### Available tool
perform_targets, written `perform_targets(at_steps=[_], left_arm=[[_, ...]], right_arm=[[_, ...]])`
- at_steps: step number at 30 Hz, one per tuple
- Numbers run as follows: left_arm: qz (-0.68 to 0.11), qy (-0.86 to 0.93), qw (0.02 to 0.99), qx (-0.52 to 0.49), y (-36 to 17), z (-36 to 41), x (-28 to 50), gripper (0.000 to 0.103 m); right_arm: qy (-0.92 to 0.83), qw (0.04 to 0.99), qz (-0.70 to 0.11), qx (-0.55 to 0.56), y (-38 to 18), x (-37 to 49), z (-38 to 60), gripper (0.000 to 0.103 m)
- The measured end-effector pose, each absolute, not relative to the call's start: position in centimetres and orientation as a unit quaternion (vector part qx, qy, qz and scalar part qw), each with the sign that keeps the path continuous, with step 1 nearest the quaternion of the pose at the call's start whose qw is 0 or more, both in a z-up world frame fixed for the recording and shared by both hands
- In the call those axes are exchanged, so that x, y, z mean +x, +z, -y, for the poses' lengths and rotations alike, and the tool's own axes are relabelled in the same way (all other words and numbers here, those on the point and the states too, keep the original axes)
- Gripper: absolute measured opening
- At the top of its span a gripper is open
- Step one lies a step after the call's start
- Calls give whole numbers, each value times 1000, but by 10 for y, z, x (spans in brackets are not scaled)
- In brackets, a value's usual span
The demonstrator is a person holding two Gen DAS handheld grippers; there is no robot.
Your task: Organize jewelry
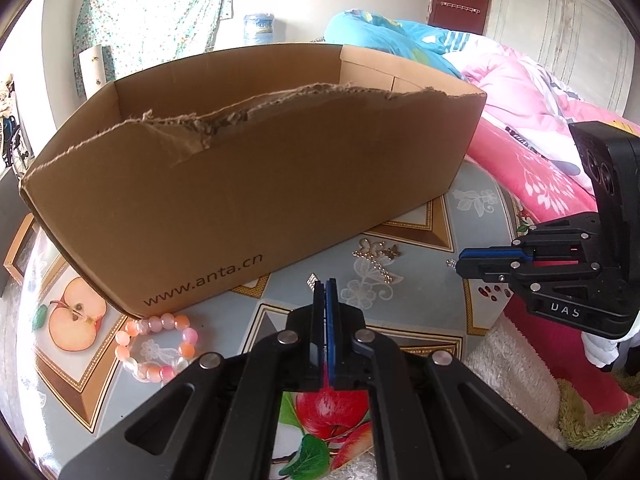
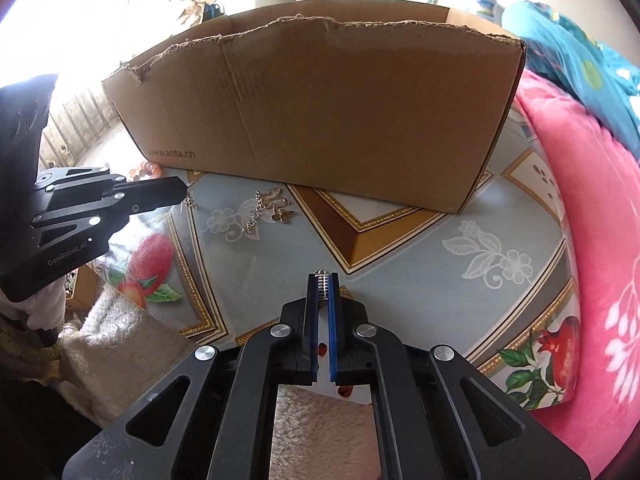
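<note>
Both grippers hover low over the counter (image 2: 400,240), w/ the torn cardboard box (image 1: 256,168) standing at the far side, open top up.

Right gripper (image 2: 323,286): fingers nearly together, pinching a small silver beaded piece (image 2: 323,285) at the very tips. It sits upright betw. the blue pads, a tiny loop poking out at the tip. Left view shows the same bit glinting at the right tips.

Left gripper (image 1: 325,286): fingers pressed together. A small ribbed silver bit (image 1: 311,280) shows just beside the left finger's tip; can't tell if it's pinched or only behind the finger. Right view shows a small metal piece at that tip too, no clearer.

Loose on the counter: gold butterfly chain (image 1: 378,258), lying betw. the two grippers and just near of the box's front wall; its long axis runs roughly near-to-far. Pink bead bracelet (image 1: 154,346) lies at the box's near-left corner, touching or almost touching the wall, left of the left fingers.

What the coming move turns on, as I judge it: the box opening is straight ahead and above the right fingers, so the held piece needs a lift over the ragged front rim, then fwd. Front wall is lowest where it's torn, toward the left half. For the next pickups, the chain looks about equally reachable by either side; the bracelet is plainly the left one's job.
</note>
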State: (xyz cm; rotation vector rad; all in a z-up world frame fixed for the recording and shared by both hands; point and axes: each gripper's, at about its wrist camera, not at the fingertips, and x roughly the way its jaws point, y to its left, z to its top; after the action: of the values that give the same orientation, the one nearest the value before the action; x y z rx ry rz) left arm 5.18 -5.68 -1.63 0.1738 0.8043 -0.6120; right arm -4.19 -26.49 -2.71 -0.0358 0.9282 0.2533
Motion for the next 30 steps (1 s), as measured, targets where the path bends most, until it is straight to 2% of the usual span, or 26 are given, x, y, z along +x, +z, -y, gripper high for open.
perform_targets(at_steps=[14,16,17,18,19,23,25,26,27,28,30], left_arm=[[-383,-292,872,85,-17,59,51,0],[-383,-292,872,85,-16,59,51,0],[-384,-292,872,85,-17,59,51,0],[-385,-292,871,85,-17,59,51,0],[-385,-291,871,86,-18,59,51,0],[-385,-291,871,85,-17,58,51,0],[-385,-291,871,85,-17,58,51,0],[-386,-291,871,85,-18,58,51,0],[-386,-291,871,85,-18,57,51,0],[-386,-292,871,84,-18,57,51,0],[-386,-292,871,83,-18,57,51,0]], right_arm=[[123,894,-430,31,-12,-49,290,0],[147,887,-436,34,-10,-49,290,3],[147,887,-437,25,-10,-49,289,8],[147,888,-436,14,-10,-49,287,17],[153,887,-437,7,-11,-49,284,20],[156,882,-444,-19,-16,-46,279,22],[154,883,-442,-36,-17,-46,276,22],[151,883,-442,-44,-17,-46,275,18],[143,884,-443,-51,-17,-46,276,8],[136,885,-443,-53,-17,-45,277,3],[137,883,-447,-40,-16,-40,280,2]])
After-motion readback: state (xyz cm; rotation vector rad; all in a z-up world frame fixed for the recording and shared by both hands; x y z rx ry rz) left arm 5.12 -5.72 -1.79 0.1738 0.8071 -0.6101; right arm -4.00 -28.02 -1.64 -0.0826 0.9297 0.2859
